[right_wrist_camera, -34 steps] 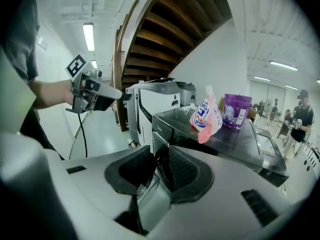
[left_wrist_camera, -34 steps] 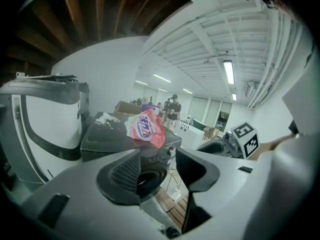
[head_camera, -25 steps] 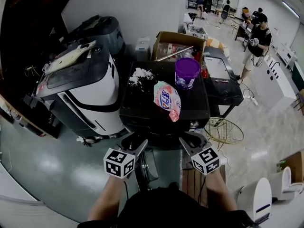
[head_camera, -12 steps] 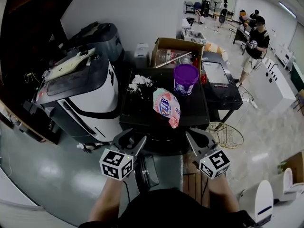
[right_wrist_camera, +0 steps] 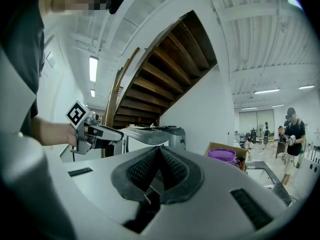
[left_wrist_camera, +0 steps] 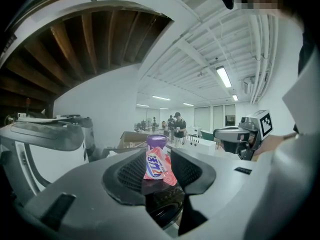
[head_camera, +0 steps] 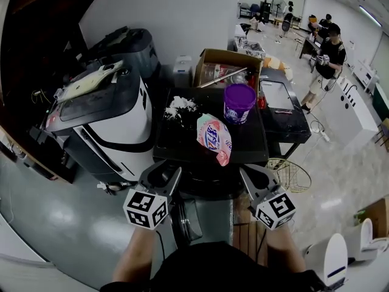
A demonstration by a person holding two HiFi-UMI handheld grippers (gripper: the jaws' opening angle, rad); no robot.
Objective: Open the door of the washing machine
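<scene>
Grey workshop floor surrounds the black washing machine [head_camera: 182, 145], which stands directly ahead of both tools. Left tool [head_camera: 163, 174] is half apart, has just been closing, empty. Right tool [head_camera: 254, 176] is closed, empty.

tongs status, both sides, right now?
Left tongs: open, nothing between them, jaws have just been closing.
Right tongs: shut, empty.

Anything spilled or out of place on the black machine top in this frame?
Yes: loose white powder lies spilled at the back left of the black machine top, near the pink bag lying on its side. The purple tub stands upright.
</scene>
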